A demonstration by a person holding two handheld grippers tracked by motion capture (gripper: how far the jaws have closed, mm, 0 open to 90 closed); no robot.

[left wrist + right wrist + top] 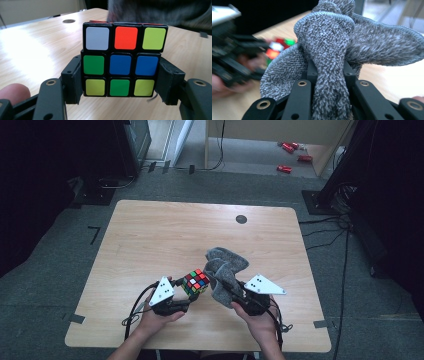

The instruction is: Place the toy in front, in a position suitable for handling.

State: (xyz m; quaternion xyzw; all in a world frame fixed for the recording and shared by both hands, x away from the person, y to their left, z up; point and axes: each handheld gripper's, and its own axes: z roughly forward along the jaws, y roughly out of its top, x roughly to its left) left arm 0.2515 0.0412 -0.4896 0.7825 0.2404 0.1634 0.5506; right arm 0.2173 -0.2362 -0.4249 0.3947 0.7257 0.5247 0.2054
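Near the front edge of the wooden table [150,235], the left gripper [186,292] is clamped on a colour cube [196,281], its jaws pressing the cube's two sides. Just beside it, toward the table's right edge, the right gripper [231,290] pinches a bunched grey cloth [225,265] between its jaws, with folds spilling over them.

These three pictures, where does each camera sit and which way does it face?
High view: above the person's side, looking forward and down on the table; forearms, left gripper and right gripper show.
Left gripper view: rides that gripper, looking along its jaws at the clamped cube; a fingertip shows.
Right gripper view: rides that gripper, facing the pinched grey cloth.
Shared: all show cube and cloth.
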